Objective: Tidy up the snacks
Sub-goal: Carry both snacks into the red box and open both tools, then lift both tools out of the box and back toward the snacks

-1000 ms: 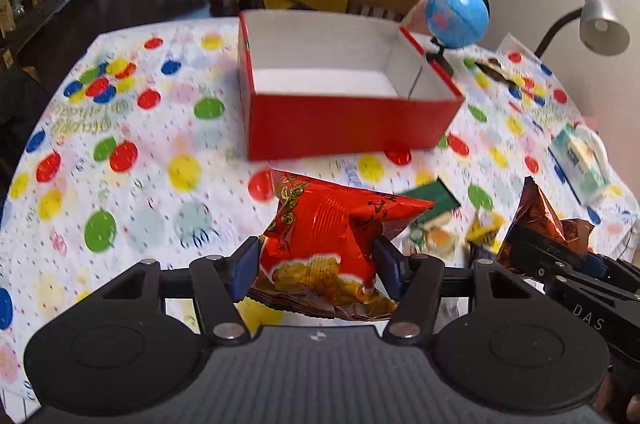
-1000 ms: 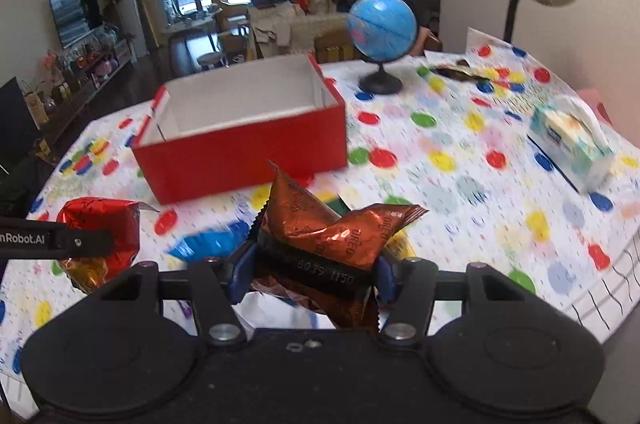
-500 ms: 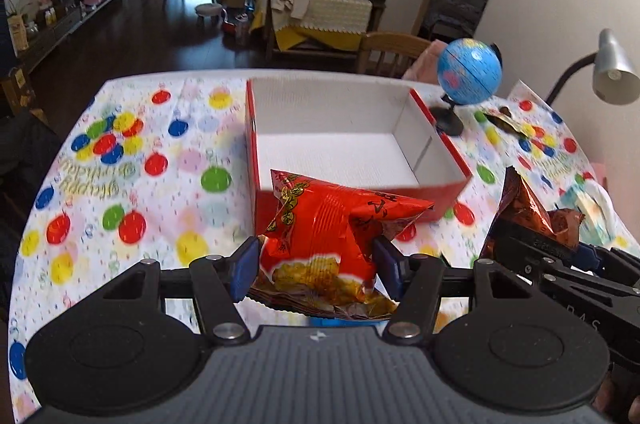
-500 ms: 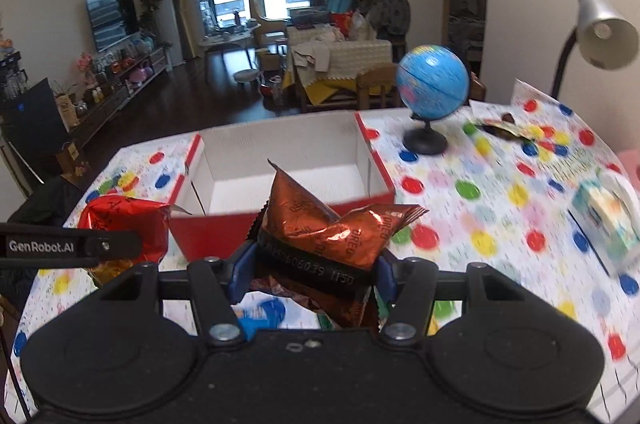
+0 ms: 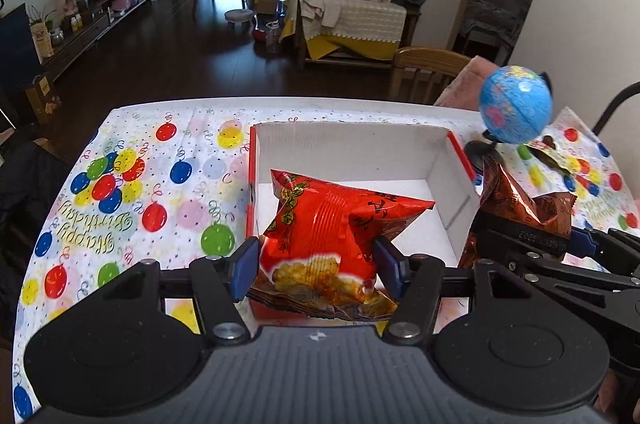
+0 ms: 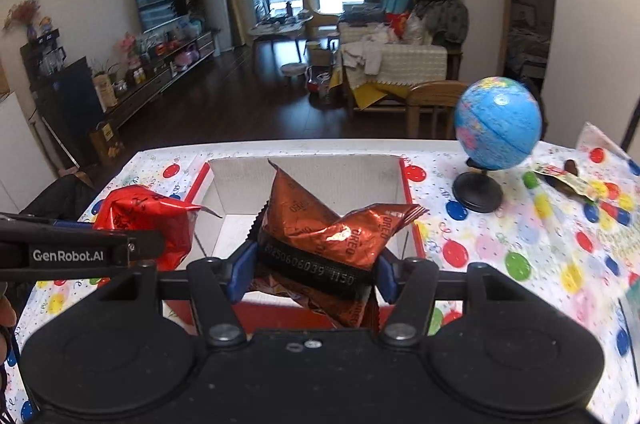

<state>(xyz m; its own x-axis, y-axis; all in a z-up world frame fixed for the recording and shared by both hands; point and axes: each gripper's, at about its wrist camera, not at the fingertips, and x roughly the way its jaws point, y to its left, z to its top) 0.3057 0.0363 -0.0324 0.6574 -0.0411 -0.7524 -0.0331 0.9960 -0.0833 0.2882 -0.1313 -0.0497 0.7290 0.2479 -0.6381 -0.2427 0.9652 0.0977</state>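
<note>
Both tongs loaded above red box (image 5: 360, 160)
Left tongs (image 5: 316, 266) clamp red chip bag (image 5: 332, 220); right tongs (image 6: 312, 270) clamp brown Oreo packet (image 6: 320, 228).

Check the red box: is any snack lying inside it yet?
No. In the left wrist view the red box shows only bare white floor; the red snack bag is held in the left claw.

Both tools (image 5: 316, 264) (image 6: 312, 272) clamped, side by side
</note>
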